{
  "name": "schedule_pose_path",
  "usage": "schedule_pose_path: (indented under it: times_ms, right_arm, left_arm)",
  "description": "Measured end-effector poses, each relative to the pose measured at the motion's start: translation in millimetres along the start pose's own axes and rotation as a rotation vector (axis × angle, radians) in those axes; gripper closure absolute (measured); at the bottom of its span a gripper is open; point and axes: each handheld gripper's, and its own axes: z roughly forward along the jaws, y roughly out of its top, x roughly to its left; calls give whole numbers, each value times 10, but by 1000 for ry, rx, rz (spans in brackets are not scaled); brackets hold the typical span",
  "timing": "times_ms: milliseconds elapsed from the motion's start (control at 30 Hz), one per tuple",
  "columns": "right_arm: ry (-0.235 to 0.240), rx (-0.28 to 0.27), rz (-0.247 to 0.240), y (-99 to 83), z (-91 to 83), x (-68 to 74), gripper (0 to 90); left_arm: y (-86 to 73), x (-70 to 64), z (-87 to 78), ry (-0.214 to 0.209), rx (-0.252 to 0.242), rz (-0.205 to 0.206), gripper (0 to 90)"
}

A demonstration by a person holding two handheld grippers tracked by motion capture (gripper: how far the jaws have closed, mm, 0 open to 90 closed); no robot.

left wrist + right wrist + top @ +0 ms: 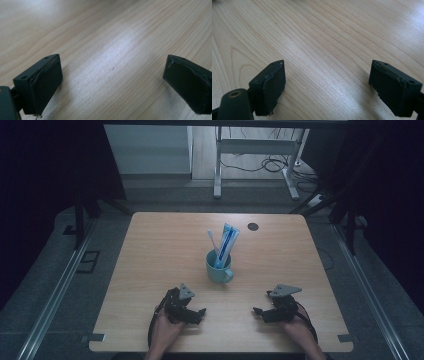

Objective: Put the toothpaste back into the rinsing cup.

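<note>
I'm working in a lab test cell, bare wooden table (150, 270) under my tongs, black curtains (45, 165) either side, floor rails (55, 295), desk frame (255, 150) and loose cables (270, 165) beyond.

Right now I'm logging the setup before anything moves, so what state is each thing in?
left gripper: open, empty, low over the table
right gripper: open, empty, low over the table
mug: upright, holding the toothbrush and the toothpaste tube
toothbrush: standing in the mug, head up
toothpaste tube: standing in the mug, leaning
</note>
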Motion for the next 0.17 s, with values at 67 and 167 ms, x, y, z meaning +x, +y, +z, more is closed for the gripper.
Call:
schedule_pose_path:
  times_ms: [67,167]
  right_arm:
    - [0,0,0,0,0,0,138]
    - [0,0,0,-1,0,0,138]
  left_arm:
    - [1,-1,2,0,1,-4,23]
    - [1,-1,2,0,2,-3,22]
